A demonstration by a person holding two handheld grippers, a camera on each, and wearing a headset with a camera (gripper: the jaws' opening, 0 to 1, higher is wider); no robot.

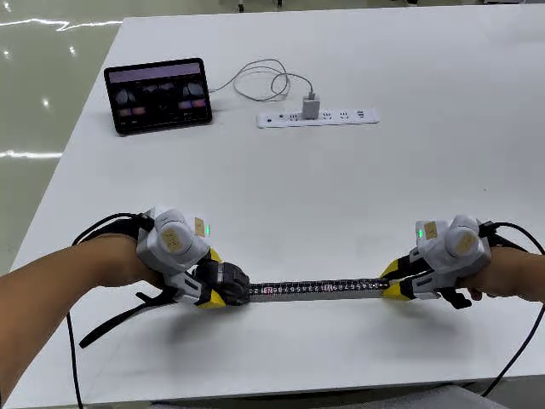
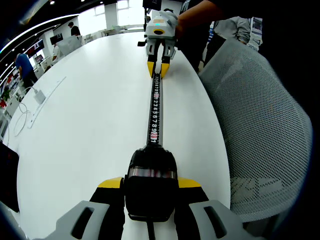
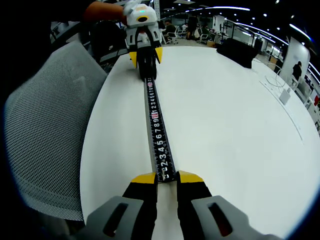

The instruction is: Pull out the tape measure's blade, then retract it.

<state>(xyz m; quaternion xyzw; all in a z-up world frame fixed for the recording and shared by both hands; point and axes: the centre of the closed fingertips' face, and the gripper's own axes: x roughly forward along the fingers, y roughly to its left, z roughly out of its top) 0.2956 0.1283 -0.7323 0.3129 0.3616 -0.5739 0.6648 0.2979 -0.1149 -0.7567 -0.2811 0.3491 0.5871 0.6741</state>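
Tape measure case (image 2: 150, 182) sits clamped between the jaws of the left hand-held gripper (image 1: 207, 288) on the white worktop (image 1: 341, 187). Its blade (image 1: 319, 288) lies drawn out flat from the case to the right hand-held gripper (image 3: 167, 177), whose jaws pinch the blade's tip, well apart from the case. The pull-out looks largely done; retraction is not yet done.

so the tape measure case (image 2: 150, 167) is black, blade (image 3: 159, 135) black too with white digits and red marks. left gripper (image 2: 150, 184) and right gripper (image 3: 165, 177) are grey-white with yellow tips, table (image 1: 341, 187) under them plain white.
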